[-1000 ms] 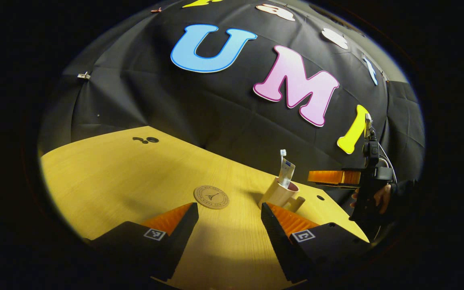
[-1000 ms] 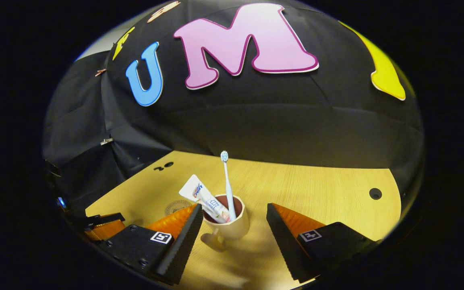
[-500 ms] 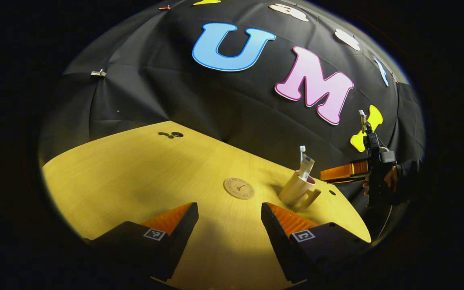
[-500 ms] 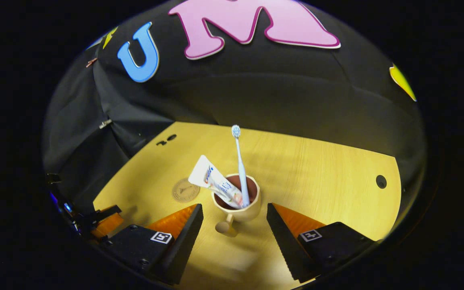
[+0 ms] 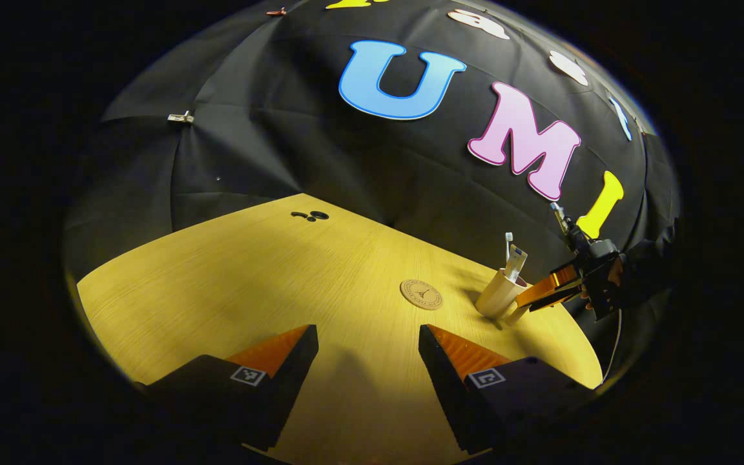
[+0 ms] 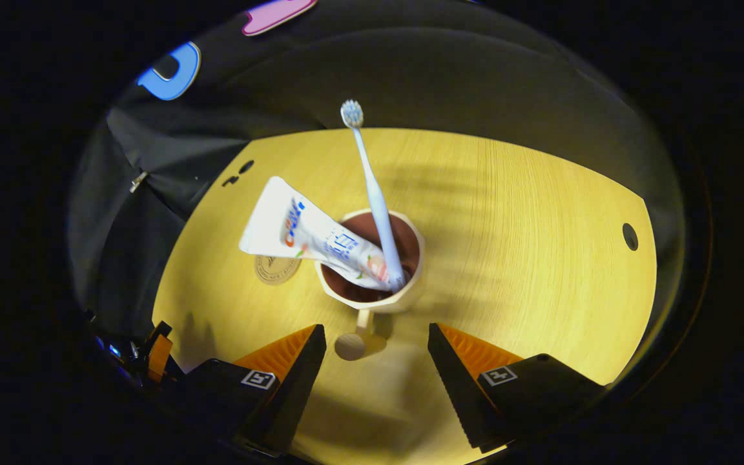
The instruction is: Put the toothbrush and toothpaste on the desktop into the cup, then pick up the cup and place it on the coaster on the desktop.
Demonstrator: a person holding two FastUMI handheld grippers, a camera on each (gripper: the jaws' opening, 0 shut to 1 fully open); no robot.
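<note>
1. Cup [image 6: 372, 284], pale with a dark inside, stands upright on the wooden desktop [image 6: 540, 258]; its handle [image 6: 352, 339] points toward the right gripper [image 6: 377, 368], and it sits beside the coaster, not on it.
2. Desktop spreads wide and bare around the cup in the left gripper view, where the cup [image 5: 498, 296] stands near the table's far right edge.
3. Right gripper hangs just above and behind the cup with its jaws spread wide; the handle lies between the fingers, and from where I stand I can't say whether either finger touches it. In the left gripper view this same gripper [image 5: 543, 294] sits right at the cup, held by a hand [image 5: 614, 274].
4. Left gripper [image 5: 368, 361] is held low over the desktop, well apart from the cup, its jaws released and gripping nothing.
5. Toothpaste [image 6: 307, 236] leans out of the cup to the left, its flat end over the rim.
6. Toothbrush [image 6: 372, 194] stands in the cup, bristles up, tilted slightly.
7. Coaster [image 5: 421, 294], round and brown, lies flat just left of the cup; the toothpaste tube partly covers it [image 6: 274, 271] in the right gripper view.
</note>
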